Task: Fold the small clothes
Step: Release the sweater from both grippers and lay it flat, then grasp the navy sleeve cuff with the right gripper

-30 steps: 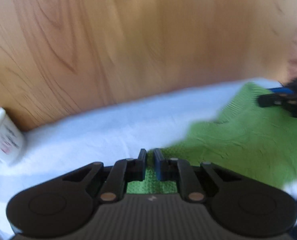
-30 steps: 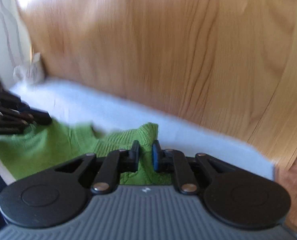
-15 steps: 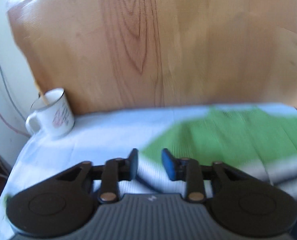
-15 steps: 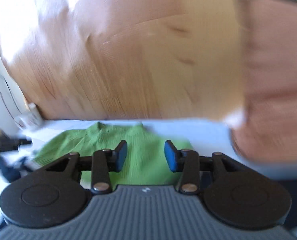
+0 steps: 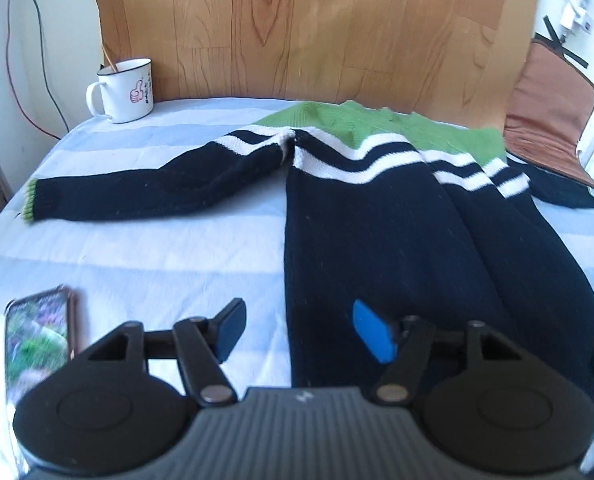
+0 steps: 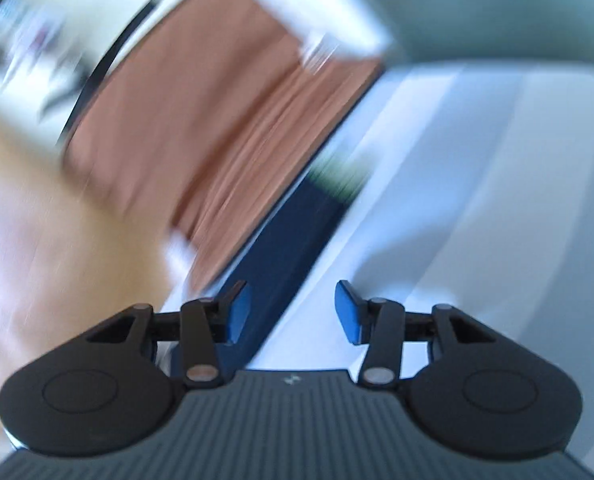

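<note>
So, the sweater (image 5: 377,216) is lying flat on the desk (image 5: 157,264), which has a pale blue-and-white striped cloth over it. Navy body, white stripes across the chest, green around the shoulders up by the wooden board (image 5: 297,28). One sleeve (image 5: 137,188) sticks straight out to the left of the picture, green cuff at the tip.

The left hand-held gripper (image 5: 297,330) hangs over the sweater's near left edge. Its jaws have just been opening, and nothing is between them: the blue pad sits above the navy knit, the dark one over bare cloth.

The right hand-held gripper (image 6: 287,312) view is super blurry. Its jaws stand apart too, having just been opening, with nothing pinched. A strip of navy fabric runs under the left finger, and a brown cushion (image 6: 225,120) is beyond.

Also around: a white enamel mug (image 5: 123,90) back left and a phone (image 5: 37,332) near left.
</note>
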Demonstrator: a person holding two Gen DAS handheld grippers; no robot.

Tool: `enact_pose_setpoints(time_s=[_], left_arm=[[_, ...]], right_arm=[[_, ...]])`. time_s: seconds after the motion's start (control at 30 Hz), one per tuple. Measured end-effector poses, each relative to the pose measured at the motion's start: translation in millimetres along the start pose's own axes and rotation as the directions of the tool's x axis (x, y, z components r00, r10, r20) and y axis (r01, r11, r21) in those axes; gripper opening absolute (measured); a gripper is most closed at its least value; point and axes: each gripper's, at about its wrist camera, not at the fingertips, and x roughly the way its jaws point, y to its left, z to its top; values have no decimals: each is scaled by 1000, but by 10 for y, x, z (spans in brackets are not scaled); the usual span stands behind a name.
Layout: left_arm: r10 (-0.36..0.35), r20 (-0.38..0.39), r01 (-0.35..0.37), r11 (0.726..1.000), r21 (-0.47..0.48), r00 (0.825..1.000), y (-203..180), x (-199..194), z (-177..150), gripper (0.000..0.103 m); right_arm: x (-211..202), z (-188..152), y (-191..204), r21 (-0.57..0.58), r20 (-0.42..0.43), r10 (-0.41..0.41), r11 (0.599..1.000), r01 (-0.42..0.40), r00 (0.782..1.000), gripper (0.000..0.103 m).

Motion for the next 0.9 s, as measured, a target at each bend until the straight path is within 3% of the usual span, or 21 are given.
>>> enact_pose_setpoints(time_s=[0.1,0.23,0.27,0.3,0.33,0.4,0.47,0.53,0.6,0.7,0.77,0.83,0.87,0.9], left_arm=[[22,-14,-22,1000,2,1000,-44,-14,-57,63],[37,-19,-37,999,-28,999,-119,-26,-131,63],[42,-23,-43,998,-37,999,-132,-20,-130,63],[45,-26,-46,998,-45,999,-145,-15,-129,63],[48,-29,-49,998,-51,998,-160,-13,-134,63],[54,-33,-55,997,-51,998,-198,-22,-144,62],[59,-37,-61,997,-44,998,-219,-36,-157,62],[66,-44,-68,997,-37,997,-243,-48,-172,62],[65,-49,-67,997,-36,997,-246,-58,-176,62],[58,-51,-59,998,-31,997,-259,-57,-193,62],[54,-58,-55,998,-22,997,-273,-45,-209,62],[55,-66,-55,998,-11,996,-294,-47,-235,63],[54,-66,-55,998,-5,996,-296,-65,-250,63],[52,-65,-52,999,-1,997,-295,-91,-269,63]], right_arm=[[151,122,-109,129,-21,71,989,-68,997,47],[381,196,105,49,-60,69,997,-66,996,47],[459,182,178,-3,-64,58,998,-58,996,43],[523,174,266,-58,-61,28,998,-32,998,21],[585,198,269,-84,-59,-25,996,20,998,11],[525,204,253,-60,-32,-21,998,19,999,11],[298,225,184,-66,58,-8,998,12,998,11],[22,310,66,-61,163,-16,998,26,987,11],[-174,451,-156,-7,199,-41,999,43,979,11],[-251,571,-416,52,175,-110,993,102,978,11],[-233,546,-460,24,139,-69,998,66,988,12],[-298,488,-376,-16,95,-53,998,55,994,22],[-376,430,-325,-26,65,-24,999,26,998,36],[-509,328,-336,-43,24,35,998,-34,999,41]])
